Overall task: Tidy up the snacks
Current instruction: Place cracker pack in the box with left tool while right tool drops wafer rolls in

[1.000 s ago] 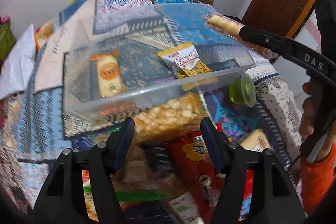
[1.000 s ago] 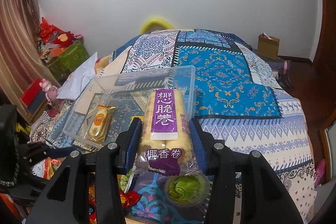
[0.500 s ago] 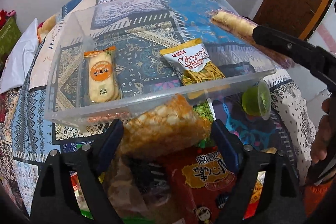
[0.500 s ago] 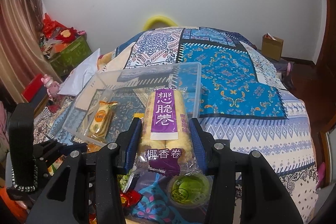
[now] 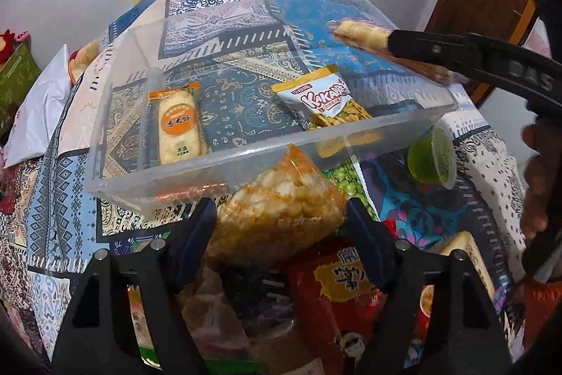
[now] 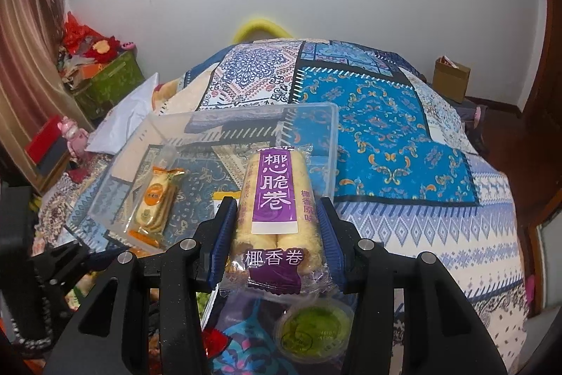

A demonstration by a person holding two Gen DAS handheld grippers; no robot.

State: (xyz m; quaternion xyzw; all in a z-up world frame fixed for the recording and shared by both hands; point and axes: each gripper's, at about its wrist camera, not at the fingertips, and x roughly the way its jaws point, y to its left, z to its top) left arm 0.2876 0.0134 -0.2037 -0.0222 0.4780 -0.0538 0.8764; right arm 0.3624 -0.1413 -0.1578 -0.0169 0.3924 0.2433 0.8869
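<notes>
Patchwork bedding in blues covers the bed (image 6: 404,143), and a clear plastic bin (image 5: 246,150) sits on it holding a rice cracker pack (image 5: 179,129) and a Kakado snack bag (image 5: 326,104). Just outside the bin's near wall, the left gripper (image 5: 281,220) clamps an orange puffed-snack bag (image 5: 277,217). Over the bin's right end, the right gripper (image 6: 277,234) jaws pinch a purple-labelled coconut roll pack (image 6: 277,199). Nearby sits a green cup (image 5: 433,157), possibly jelly.

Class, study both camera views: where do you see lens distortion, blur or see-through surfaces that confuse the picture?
Left wrist view: the clear box bows with the fisheye, and the quilt shows through its walls; the roll pack looks smeared. Right wrist view: corners go black, while the roll pack's purple label reads sharply.
</notes>
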